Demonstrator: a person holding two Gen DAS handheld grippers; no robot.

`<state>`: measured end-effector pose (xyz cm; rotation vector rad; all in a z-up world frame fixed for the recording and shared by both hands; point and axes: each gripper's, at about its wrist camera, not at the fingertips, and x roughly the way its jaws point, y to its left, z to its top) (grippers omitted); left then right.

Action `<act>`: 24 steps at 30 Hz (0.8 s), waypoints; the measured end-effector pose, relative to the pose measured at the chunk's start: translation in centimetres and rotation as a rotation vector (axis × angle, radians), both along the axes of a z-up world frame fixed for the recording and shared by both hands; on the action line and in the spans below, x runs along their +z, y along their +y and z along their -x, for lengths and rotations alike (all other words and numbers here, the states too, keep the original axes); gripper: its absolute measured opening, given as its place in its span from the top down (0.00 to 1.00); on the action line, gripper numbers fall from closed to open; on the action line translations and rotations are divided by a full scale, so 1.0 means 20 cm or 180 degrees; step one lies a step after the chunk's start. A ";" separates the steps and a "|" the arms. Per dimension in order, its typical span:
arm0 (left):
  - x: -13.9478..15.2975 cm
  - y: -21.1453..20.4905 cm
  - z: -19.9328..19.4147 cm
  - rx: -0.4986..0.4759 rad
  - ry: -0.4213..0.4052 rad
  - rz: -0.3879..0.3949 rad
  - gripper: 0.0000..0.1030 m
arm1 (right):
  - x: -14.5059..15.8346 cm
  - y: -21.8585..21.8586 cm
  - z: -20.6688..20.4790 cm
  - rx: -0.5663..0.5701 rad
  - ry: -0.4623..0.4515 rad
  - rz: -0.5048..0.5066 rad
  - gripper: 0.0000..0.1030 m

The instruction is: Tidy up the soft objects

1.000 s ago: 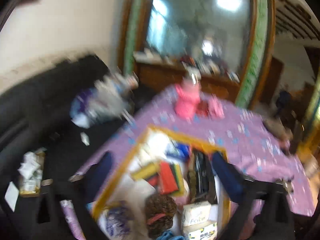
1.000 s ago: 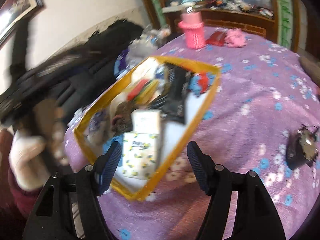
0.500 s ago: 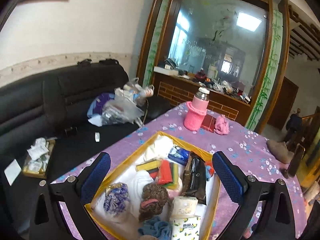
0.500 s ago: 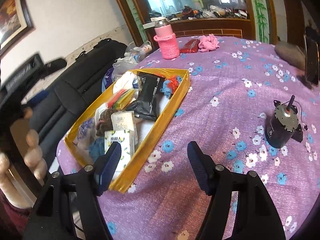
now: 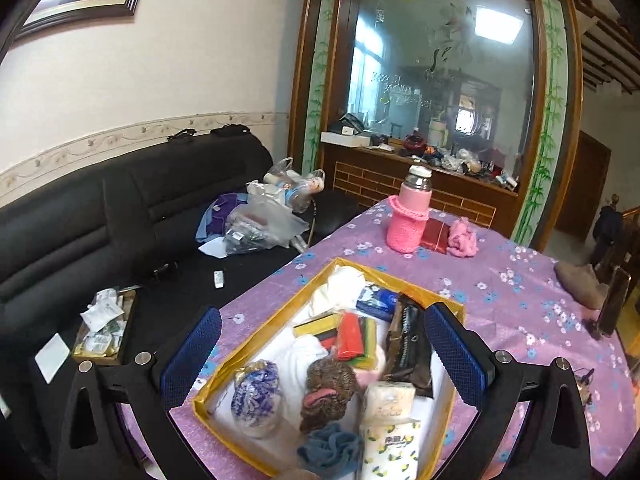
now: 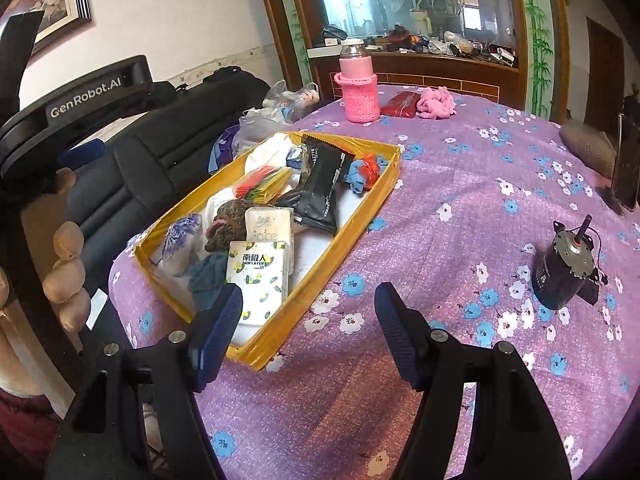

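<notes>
A yellow-rimmed tray (image 5: 276,322) (image 6: 360,224) on the purple flowered tablecloth holds several soft things: tissue packs (image 6: 260,276), a brown knitted piece (image 5: 330,392), a blue cloth (image 5: 330,450), a blue-white bundle (image 5: 254,394), red and yellow cloths (image 5: 354,336), a black pouch (image 6: 324,188). My left gripper (image 5: 320,364) is open and empty, hovering over the tray. My right gripper (image 6: 310,330) is open and empty above the tray's near right corner. A pink fluffy cloth (image 5: 462,238) (image 6: 436,102) lies at the far end.
A pink-sleeved bottle (image 6: 358,80) and a red pouch (image 6: 400,104) stand at the table's far end. A dark motor (image 6: 564,270) sits on the right. A phone stand (image 6: 626,168) and a brown cloth (image 5: 580,282) are farther right. A black sofa (image 5: 100,232) with bags lies left.
Both grippers have steadied after fast motion. The left view has risen and pulled back over the tray. The right gripper has swung right, toward the tray's near corner.
</notes>
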<state>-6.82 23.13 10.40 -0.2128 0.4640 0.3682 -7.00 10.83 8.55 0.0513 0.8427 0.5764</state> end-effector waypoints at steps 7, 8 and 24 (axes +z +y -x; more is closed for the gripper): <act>-0.02 0.04 -0.03 0.0020 0.0107 0.0082 0.00 | -0.01 0.03 0.00 0.0006 0.0023 0.0044 0.34; -0.02 0.05 -0.03 0.0027 0.0130 0.0085 0.00 | -0.02 0.03 0.01 0.0010 0.0023 0.0052 0.34; -0.07 0.06 -0.08 0.0038 0.0325 0.0150 0.00 | -0.03 0.08 0.03 0.0032 0.0015 0.0139 0.34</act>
